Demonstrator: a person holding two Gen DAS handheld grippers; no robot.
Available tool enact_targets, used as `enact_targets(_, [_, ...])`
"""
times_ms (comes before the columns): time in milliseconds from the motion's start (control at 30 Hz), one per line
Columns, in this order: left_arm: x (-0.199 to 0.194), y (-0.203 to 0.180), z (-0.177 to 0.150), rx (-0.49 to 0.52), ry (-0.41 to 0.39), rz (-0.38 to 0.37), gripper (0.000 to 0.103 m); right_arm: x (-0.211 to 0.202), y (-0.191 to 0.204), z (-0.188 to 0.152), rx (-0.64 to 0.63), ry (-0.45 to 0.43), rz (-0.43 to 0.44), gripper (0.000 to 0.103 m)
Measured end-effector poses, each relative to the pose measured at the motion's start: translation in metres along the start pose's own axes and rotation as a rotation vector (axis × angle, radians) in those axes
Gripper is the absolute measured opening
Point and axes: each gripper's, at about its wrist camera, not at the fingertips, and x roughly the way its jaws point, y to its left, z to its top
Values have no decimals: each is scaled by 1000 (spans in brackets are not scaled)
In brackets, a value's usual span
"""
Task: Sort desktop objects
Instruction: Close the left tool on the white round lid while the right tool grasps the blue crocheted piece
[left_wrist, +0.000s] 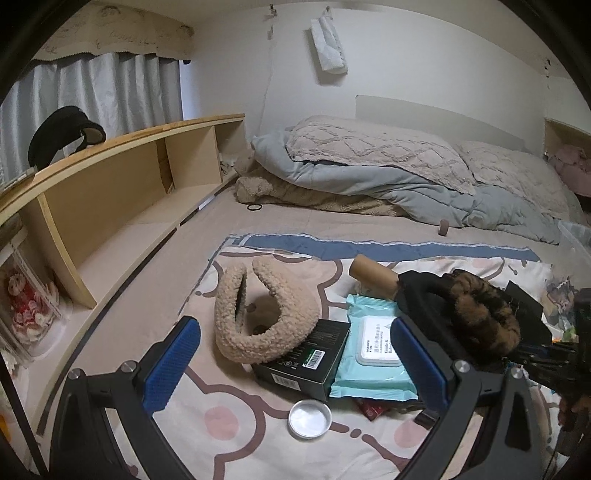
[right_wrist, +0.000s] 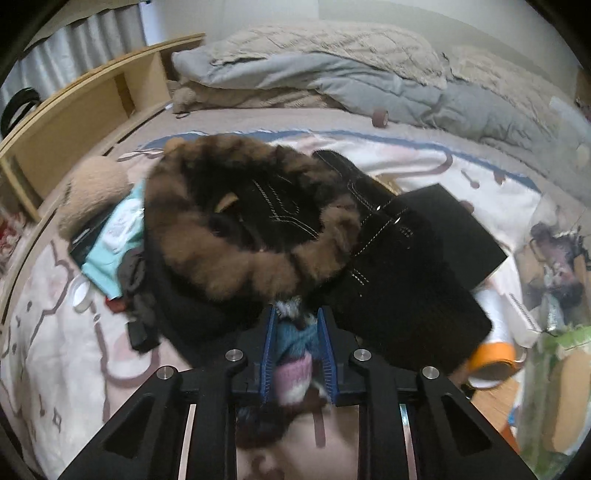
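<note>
The wipes pack (left_wrist: 373, 354) between the left tool's fingers has a white label with small print; only "Hands &" is partly readable. The black box (left_wrist: 306, 363) beside it carries a barcode sticker, too small to read.

The fleece bag (left_wrist: 258, 314) lies on the box (left_wrist: 306, 358), left of the wipes pack (left_wrist: 373, 354).

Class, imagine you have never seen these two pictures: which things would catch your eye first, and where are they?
The dark bag with brown fur trim fills the middle of the right wrist view, just beyond the right claw, which is shut on a fluffy blue-and-pink item. In the left view, a beige fleecy bag leans on a black box between the open left claw's fingers.
</note>
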Motion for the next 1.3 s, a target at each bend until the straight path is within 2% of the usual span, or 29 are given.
enact_targets(200, [-2,0,-2,45,-21,-4,103,18,0,-28,-71,44,65,23])
enact_targets(367, [-2,-2,-4,65,-22,-25,103,5,8,-61,-165,69,87,23])
enact_targets(533, [-5,0,-5,43,-20,-34,103,-13,10,-90,-237,78,79,23])
enact_targets(667, [-6,6,-7,21,-17,-32,103,-26,0,-102,-248,87,102,23])
enact_targets(800, [-1,11,-13,8,11,-20,103,-36,-17,-115,-251,91,162,23])
enact_targets(967, [9,14,-30,56,9,-10,103,-47,-35,-136,-246,95,241,23])
enact_targets(1067, [21,20,-42,23,66,-36,103,-50,-36,-142,-239,93,253,23])
enact_targets(1133, [23,20,-51,16,67,-57,103,-52,-36,-144,-244,88,252,23])
enact_targets(1300, [35,4,-66,105,92,-90,103,-45,-33,-144,-246,85,260,23])
